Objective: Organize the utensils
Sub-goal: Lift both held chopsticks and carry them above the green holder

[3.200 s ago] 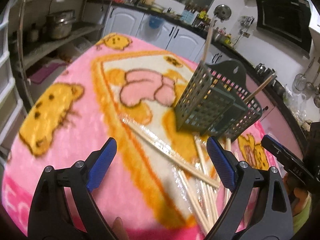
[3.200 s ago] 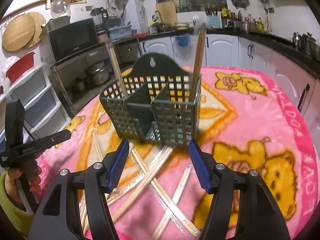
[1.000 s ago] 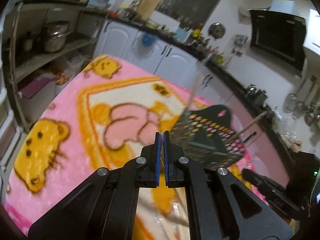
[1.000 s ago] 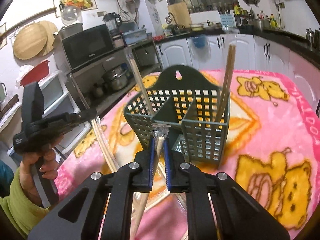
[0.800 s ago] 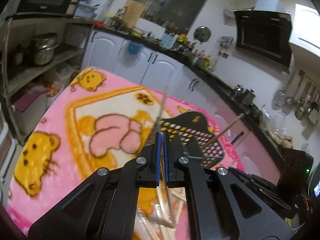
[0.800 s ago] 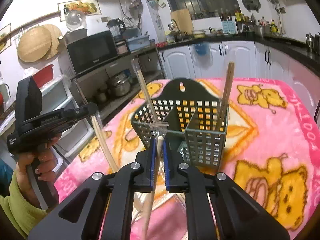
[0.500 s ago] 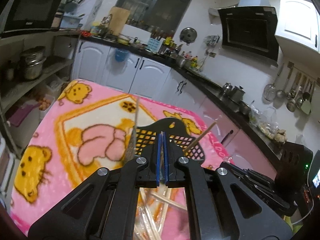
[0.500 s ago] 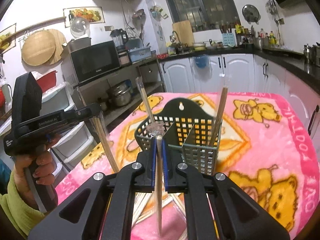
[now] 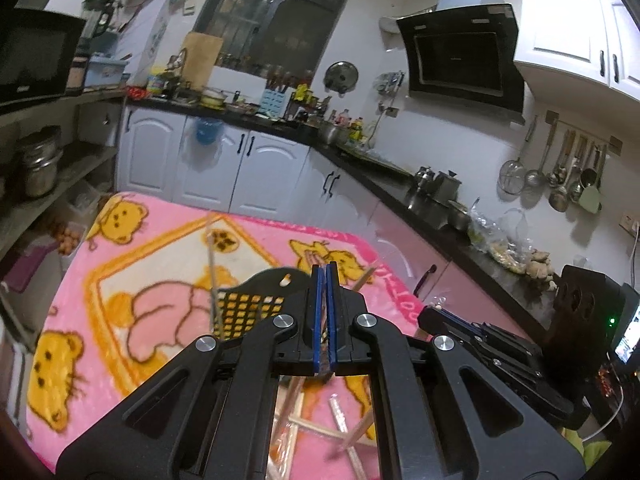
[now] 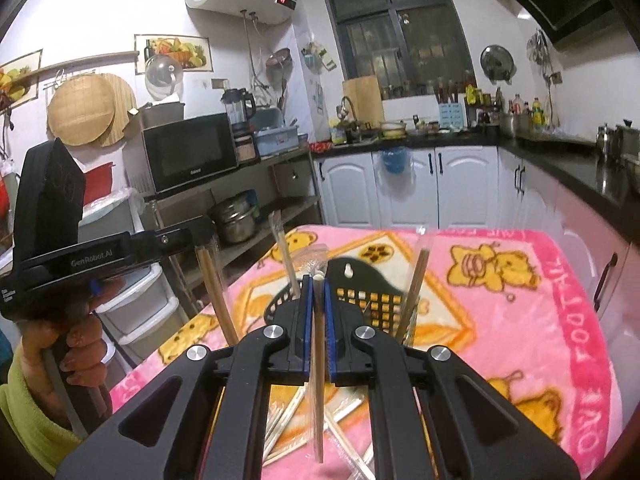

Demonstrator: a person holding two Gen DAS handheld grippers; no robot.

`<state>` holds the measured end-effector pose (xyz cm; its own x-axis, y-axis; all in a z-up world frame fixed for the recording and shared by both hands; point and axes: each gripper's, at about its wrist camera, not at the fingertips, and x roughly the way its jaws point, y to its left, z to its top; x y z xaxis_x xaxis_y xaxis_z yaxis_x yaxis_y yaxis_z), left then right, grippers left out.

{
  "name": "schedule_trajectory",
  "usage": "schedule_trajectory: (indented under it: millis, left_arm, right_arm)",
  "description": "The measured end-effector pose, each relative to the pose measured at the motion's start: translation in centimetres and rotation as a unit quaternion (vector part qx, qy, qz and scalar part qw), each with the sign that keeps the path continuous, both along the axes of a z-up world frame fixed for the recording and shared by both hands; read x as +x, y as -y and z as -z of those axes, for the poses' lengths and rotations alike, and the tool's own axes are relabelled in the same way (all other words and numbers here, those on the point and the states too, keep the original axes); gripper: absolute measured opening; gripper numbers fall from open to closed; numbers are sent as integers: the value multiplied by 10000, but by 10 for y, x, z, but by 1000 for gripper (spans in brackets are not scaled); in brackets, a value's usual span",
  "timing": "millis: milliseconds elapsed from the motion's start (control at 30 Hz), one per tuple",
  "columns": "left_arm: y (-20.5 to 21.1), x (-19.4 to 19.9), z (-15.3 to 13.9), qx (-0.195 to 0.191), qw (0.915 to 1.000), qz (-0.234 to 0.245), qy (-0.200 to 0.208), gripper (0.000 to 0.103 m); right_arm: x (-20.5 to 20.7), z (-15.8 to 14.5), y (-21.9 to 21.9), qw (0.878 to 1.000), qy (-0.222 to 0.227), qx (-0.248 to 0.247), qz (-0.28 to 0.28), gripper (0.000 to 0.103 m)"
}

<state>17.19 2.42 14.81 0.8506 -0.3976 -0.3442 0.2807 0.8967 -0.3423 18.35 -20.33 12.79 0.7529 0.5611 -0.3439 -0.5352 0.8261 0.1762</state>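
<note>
Right gripper [image 10: 316, 320]: blue pads [image 10: 306, 320] pinched onto one wrapped chopstick [image 10: 319, 380], held near vertical, its top poking just above the pads and its lower end hanging free above the loose pile [image 10: 340, 432]. Left gripper [image 9: 325, 316]: pads [image 9: 318, 316] pressed almost together in its own view. From the right wrist view it [image 10: 200, 236] holds a second wrapped chopstick [image 10: 218, 296] at its tip, the stick slanting down to the left of the utensil basket [image 10: 360, 292]. The basket, dark green grid plastic with a hanger tab, stands on the pink bear blanket [image 10: 520, 320], directly behind the right gripper and raised stick. Two chopsticks already stand in the basket: one leaning at its left side [image 10: 286, 260], one at its right side [image 10: 416, 284]. The remaining wrapped chopsticks lie crossed on the blanket in front of the basket, under both grippers. In the left wrist view the basket [image 9: 256, 304] sits just left of the closed pads, blanket [image 9: 120, 280] around it, pile [image 9: 320, 432] below.
</note>
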Motion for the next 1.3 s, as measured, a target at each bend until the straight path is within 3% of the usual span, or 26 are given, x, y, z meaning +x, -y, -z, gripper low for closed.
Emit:
schedule_trajectory:
  millis: [767,1000,1300]
  left_arm:
    - [38,36,-67,126,9980,104,612,1]
    - [45,54,-71,192,9974,120,683,1]
    - [43,80,-55,157,9984,104,542,1]
  right_arm:
    - [27,-75,18,9953,884,179,339,6]
    - [44,-83,17,9940,997,182,408,6]
    - [70,-77,7,9949,900,153,435,6]
